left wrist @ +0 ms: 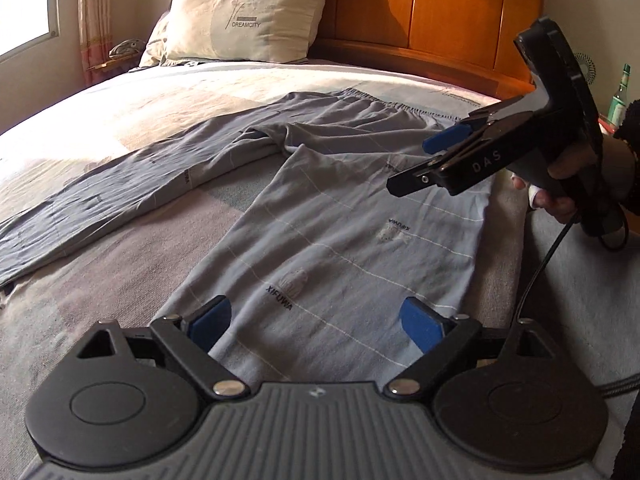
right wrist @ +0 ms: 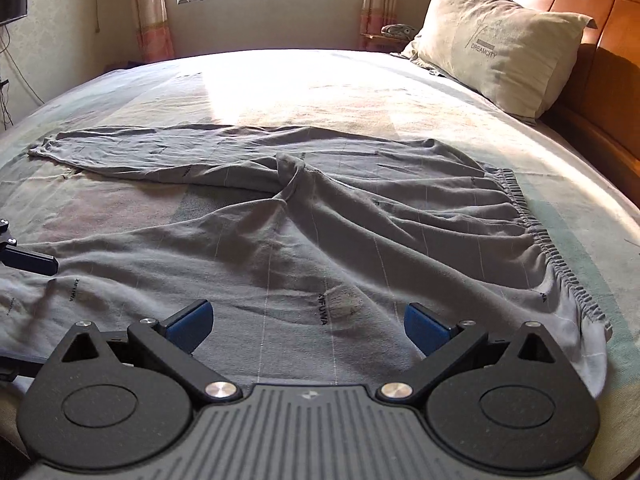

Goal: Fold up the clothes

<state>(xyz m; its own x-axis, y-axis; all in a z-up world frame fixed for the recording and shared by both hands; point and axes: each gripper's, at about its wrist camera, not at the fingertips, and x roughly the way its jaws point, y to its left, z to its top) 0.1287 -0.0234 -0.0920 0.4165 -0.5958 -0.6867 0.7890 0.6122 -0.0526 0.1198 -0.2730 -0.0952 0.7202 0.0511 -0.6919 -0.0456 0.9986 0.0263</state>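
On the wide bed (right wrist: pixel 320 80) with its pale patchwork cover lies a pair of grey cotton trousers (right wrist: pixel 300 232) with thin white lines and small dark printed words. They are spread out flat but wrinkled, with the two legs opened into a V shape. The elastic waistband (right wrist: pixel 540 236) is on the right side in the right wrist view, toward the orange wooden headboard (left wrist: pixel 420 4), and one leg reaches far to the left while the other leg runs near the cameras.

The left hand-held gripper (left wrist: pixel 316 320) hangs over the near leg, its blue pads (left wrist: pixel 420 322) standing wide apart with only the cloth below them and nothing between them (they do not touch the fabric, as far as I can see). The right hand-held gripper (right wrist: pixel 308 322) is above the upper part of the trousers, and its fingers are also apart and empty. In the left wrist view it appears at the right, held by a person's hand (left wrist: pixel 560 200) in a dark sleeve.

A beige pillow (right wrist: pixel 492 40) with a printed word leans against the headboard, well apart from the trousers. A green glass bottle (left wrist: pixel 619 96) stands beside the bed at the far right.
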